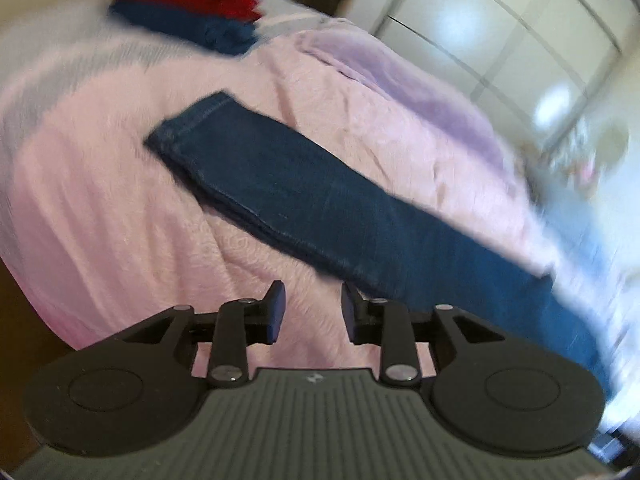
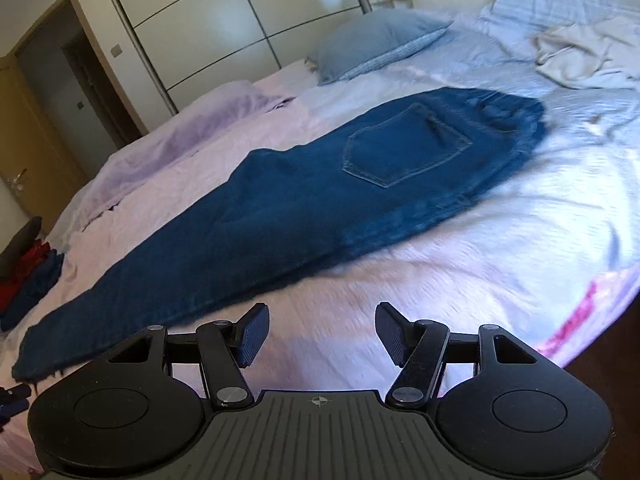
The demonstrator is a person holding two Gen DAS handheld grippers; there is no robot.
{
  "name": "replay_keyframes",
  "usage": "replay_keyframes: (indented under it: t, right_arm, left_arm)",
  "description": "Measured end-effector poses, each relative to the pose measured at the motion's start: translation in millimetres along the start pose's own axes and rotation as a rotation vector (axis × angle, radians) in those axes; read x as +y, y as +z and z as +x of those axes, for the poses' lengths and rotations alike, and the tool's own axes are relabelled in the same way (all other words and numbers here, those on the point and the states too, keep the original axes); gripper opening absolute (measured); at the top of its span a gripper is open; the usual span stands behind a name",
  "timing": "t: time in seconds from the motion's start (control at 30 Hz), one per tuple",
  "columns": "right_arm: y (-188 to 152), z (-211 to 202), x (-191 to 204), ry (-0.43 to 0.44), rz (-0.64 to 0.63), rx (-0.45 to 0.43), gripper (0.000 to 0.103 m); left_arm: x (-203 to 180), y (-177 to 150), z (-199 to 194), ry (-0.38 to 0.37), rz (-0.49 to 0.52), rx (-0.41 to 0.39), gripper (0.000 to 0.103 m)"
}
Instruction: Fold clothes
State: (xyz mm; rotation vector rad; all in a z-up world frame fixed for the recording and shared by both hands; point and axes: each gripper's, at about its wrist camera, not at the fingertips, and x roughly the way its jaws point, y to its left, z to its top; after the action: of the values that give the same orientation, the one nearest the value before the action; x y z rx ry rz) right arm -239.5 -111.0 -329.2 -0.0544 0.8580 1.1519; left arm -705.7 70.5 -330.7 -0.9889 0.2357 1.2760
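Jeans (image 2: 320, 184) are the piece in hand, though neither gripper has hold of them. My left gripper (image 1: 312, 312) hangs over the pink bedspread (image 1: 120, 220) with its jaws partly apart and nothing between them; the near edge of a denim leg passes just beyond its right finger. My right gripper (image 2: 320, 332) stands wider, jaws well apart and empty, above bare bedspread just short of the denim.

Outward from there, the jeans lie flat across the bed, one leg stacked on the other, back pocket (image 2: 404, 144) facing up, waistband toward the pillows (image 2: 380, 40) and hem toward the bed's left side as the right wrist view shows it. I judge the lengthwise fold done: the legs look aligned along one long edge. The crosswise folds, hem up toward waistband, look undone, since the garment lies at full length.

Farther out, a stack of red and blue clothes (image 1: 188, 8) sits near the bed's corner, apparently finished pieces. A crumpled cream cloth (image 2: 580, 56) near the pillows may yet need folding; I cannot tell what it is.
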Motion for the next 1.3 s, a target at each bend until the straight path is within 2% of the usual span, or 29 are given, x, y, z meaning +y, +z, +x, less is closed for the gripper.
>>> replay_keyframes:
  t: [0.1, 0.17, 0.3, 0.53, 0.63, 0.7, 0.77, 0.8, 0.93, 1.03, 1.1, 1.17, 1.2, 1.27, 1.3]
  right_arm:
    - [9.8, 21.4, -3.8, 0.002, -0.001, 0.018, 0.062]
    - [14.1, 32.6, -6.2, 0.008, 0.009, 0.033, 0.062]
    - [21.2, 47.9, -7.6, 0.023, 0.031, 0.049, 0.062]
    - [27.1, 62.4, -2.9, 0.045, 0.026, 0.065, 0.062]
    - [26.2, 66.1, -4.5, 0.048, 0.027, 0.078, 0.062]
    - [26.2, 67.8, -6.1, 0.049, 0.028, 0.085, 0.062]
    - [27.4, 68.0, -8.7, 0.049, 0.029, 0.085, 0.062]
    - [28.4, 67.6, -10.4, 0.049, 0.030, 0.082, 0.062]
    - [36.9, 65.0, -16.4, 0.039, 0.023, 0.061, 0.062]
    - [44.5, 62.8, -19.3, 0.027, 0.008, 0.032, 0.062]
    - [49.2, 62.7, -21.8, 0.030, 0.013, 0.019, 0.062]
    - [54.0, 63.0, -24.2, 0.031, 0.018, 0.005, 0.062]
    - [56.4, 63.3, -25.2, 0.030, 0.020, -0.002, 0.062]
    - [61.0, 64.5, -28.0, 0.025, 0.027, -0.013, 0.062]
    - [63.2, 65.8, -29.8, 0.016, 0.041, -0.020, 0.062]
  left_arm:
    - [25.3, 6.1, 13.6, -0.025, -0.210, -0.024, 0.031]
    - [38.9, 9.3, 20.5, -0.027, -0.313, -0.051, 0.034]
    - [56.4, 14.5, 34.3, -0.020, -0.450, -0.094, 0.035]
    - [60.1, 16.8, 58.3, 0.010, -0.502, -0.149, 0.038]
    - [57.4, 14.8, 64.0, 0.030, -0.507, -0.185, 0.034]
    - [53.4, 15.0, 65.8, 0.050, -0.498, -0.202, 0.019]
    - [41.5, 21.4, 64.2, 0.094, -0.392, -0.205, 0.008]
    - [34.3, 24.9, 63.1, 0.117, -0.329, -0.206, 0.007]
    - [-27.0, 40.6, 53.2, 0.215, 0.118, -0.243, 0.003]
    - [-88.7, 37.1, 39.4, 0.185, 0.454, -0.328, 0.003]
    - [-134.8, 25.8, 33.2, 0.129, 0.681, -0.379, 0.004]
    - [-175.6, 5.7, 34.2, -0.001, 0.856, -0.358, 0.005]
    - [-193.4, -6.5, 37.0, -0.071, 0.928, -0.327, 0.007]
    - [-218.1, -37.4, 56.0, -0.193, 1.030, -0.205, 0.016]
    - [-223.3, -55.0, 70.1, -0.226, 1.060, -0.134, 0.018]
